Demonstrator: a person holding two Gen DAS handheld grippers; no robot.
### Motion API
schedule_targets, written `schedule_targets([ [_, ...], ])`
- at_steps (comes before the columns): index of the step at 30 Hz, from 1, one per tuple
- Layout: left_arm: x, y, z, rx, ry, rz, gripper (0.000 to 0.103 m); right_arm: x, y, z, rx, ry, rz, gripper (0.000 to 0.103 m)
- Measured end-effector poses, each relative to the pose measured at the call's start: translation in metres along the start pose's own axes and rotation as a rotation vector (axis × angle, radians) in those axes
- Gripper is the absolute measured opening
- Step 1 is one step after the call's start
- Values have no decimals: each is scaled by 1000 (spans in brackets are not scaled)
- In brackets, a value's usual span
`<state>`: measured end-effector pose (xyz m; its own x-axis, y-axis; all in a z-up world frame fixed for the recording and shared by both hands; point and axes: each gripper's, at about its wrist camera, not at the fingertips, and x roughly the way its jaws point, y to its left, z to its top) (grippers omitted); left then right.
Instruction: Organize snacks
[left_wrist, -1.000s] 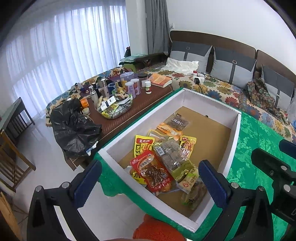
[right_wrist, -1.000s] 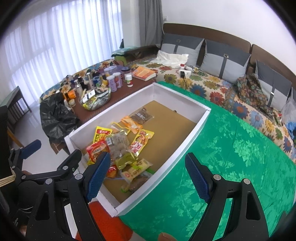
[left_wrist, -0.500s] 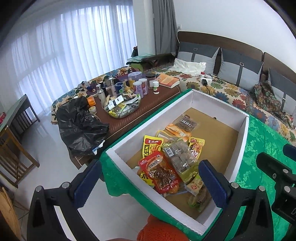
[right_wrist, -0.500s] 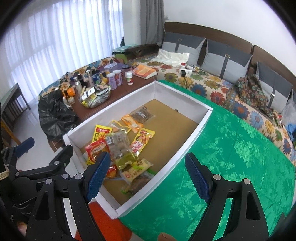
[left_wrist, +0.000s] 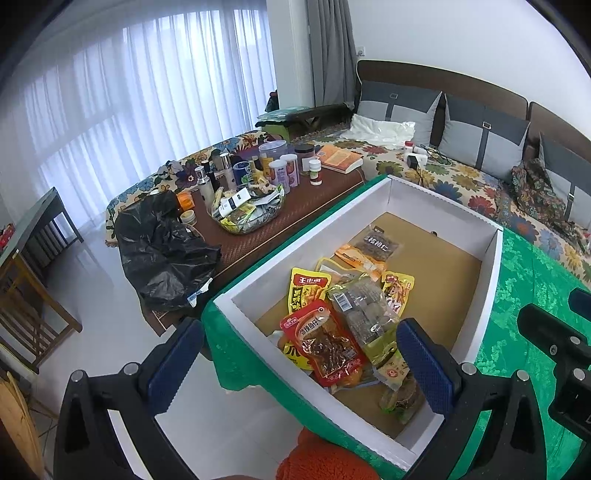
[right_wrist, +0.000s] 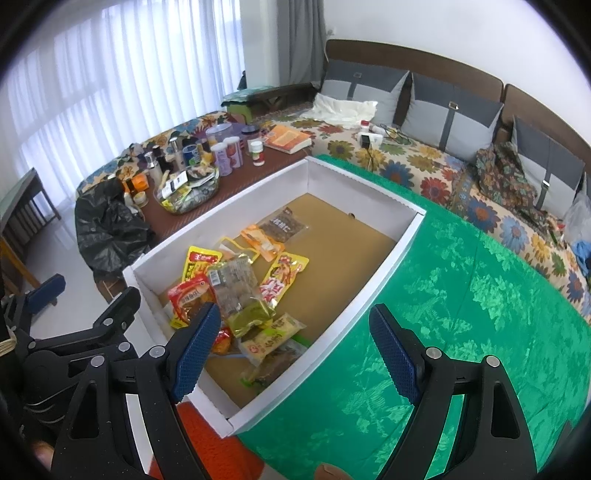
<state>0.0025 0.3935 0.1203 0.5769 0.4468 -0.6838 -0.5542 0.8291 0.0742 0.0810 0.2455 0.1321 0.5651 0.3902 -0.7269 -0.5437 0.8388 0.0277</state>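
The left gripper (left_wrist: 301, 363) hangs with its jaws spread wide and nothing between them; its blue pads (left_wrist: 424, 365) are dimpled rubber set on black plastic arms with silver bolts. The right gripper (right_wrist: 295, 350) is likewise spread wide and holds nothing, with the same blue textured pads (right_wrist: 391, 354).

Below both sits the white box (left_wrist: 491, 254), a shallow rectangular tray with thin corrugated walls and a brown cardboard floor. The snacks (left_wrist: 347, 306) lie in a loose overlapping heap at the box's near end: a glossy red packet (left_wrist: 325, 343) on top, a yellow packet (left_wrist: 304, 291) beside it, a clear bag of grey-brown pieces (left_wrist: 364, 310), an orange pouch (left_wrist: 362, 258) and a dark packet (left_wrist: 380, 245) toward the box's middle. The far end of the box shows bare cardboard.

The box rests on a green cloth (right_wrist: 461, 314) with a shiny woven leaf pattern. Left of the box stands a brown low table (left_wrist: 325, 188) crowded with jars, bottles, a book (left_wrist: 338, 157) and a clear bowl of sachets (left_wrist: 249, 212); a crumpled black plastic bag (left_wrist: 166, 251) droops over its near edge. Beyond the box runs a floral-covered sofa (right_wrist: 424, 162) with grey cushions, and sheer white curtains (left_wrist: 129, 92) cover the window.
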Motion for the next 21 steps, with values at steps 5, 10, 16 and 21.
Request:
schedule_targets([
  [5,2,2,-2,-7,7,-8,103,0,0,0,0,-1,-1,85],
  [10,3,5,-3,-10,11,-25,103,2,2,0,-6,4,-2,86],
  [16,3,8,5,27,54,-94,103,3,9,2,-13,47,-3,86],
  [21,-5,16,11,25,73,-149,103,-5,9,4,-9,62,1,85],
])
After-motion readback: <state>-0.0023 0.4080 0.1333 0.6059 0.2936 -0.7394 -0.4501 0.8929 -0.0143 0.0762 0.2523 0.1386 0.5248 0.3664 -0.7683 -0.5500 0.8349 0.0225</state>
